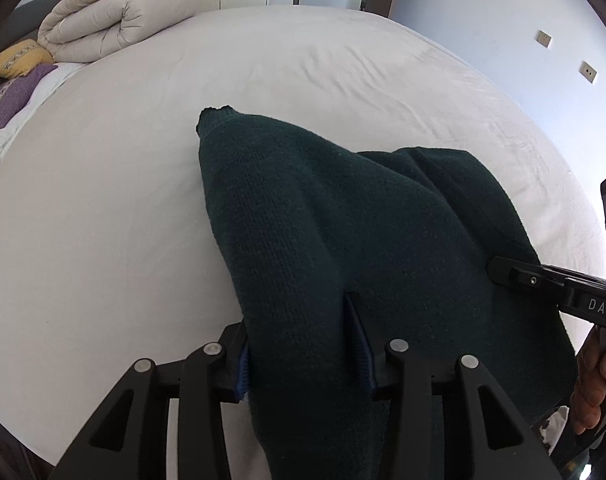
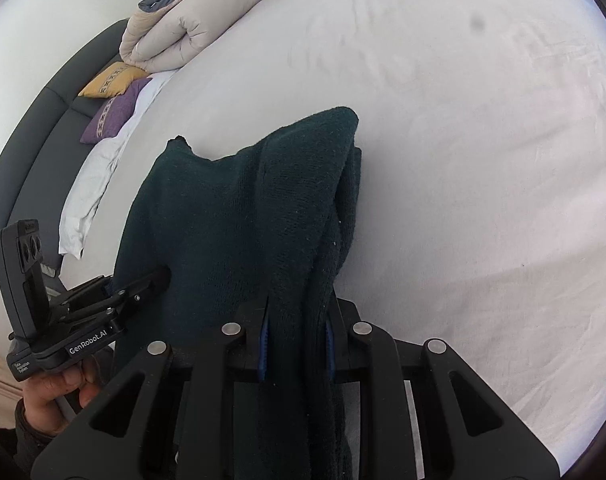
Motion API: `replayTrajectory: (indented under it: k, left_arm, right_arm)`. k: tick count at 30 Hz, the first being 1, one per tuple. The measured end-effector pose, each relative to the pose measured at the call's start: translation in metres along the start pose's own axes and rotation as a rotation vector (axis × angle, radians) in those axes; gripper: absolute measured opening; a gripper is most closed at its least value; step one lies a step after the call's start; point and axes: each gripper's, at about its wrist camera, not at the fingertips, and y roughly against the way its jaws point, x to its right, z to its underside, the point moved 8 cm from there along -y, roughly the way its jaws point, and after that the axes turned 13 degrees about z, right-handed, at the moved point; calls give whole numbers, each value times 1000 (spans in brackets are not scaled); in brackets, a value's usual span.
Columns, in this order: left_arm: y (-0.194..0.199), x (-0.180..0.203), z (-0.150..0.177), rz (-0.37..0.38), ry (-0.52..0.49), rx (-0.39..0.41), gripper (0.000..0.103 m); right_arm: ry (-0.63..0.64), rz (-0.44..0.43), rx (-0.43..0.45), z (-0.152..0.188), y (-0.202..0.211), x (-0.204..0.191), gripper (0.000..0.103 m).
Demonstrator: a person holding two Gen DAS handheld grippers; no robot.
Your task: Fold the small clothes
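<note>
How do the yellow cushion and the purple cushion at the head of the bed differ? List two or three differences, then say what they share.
1. Colour: the yellow cushion is mustard yellow; the purple cushion is violet.
2. Place: the yellow cushion lies next to the folded duvet; the purple cushion lies on its far side from the duvet.
3. Overlap: the yellow cushion's corner rests over the purple cushion's edge.

Shared: both carry a pale patterned band and lie by the dark headboard.

White-sheeted bed (image 1: 143,208) bears a dark green sweater (image 1: 343,220), rolled duvet (image 1: 115,20), cushions.
</note>
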Motion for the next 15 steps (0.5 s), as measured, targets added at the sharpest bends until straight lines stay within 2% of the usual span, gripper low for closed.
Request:
replayTrajectory:
  k: [3,5,9,15]
  left_arm:
    - [-1,0,1,-8,7,10,47]
    - [-3,0,0,-24,-7,14,48]
    - [-5,1,-1,-33,-16,19,49]
    - [-9,0,-3,-25,-12,32,50]
  right_arm:
    - [-15,-14,7,4,-5,3,20]
    - [-36,-41,0,3,-23,13,20]
    - [-85,-105,-12,-14,-52,11,21]
    - [-107,-128,-13,-13,-54,13,24]
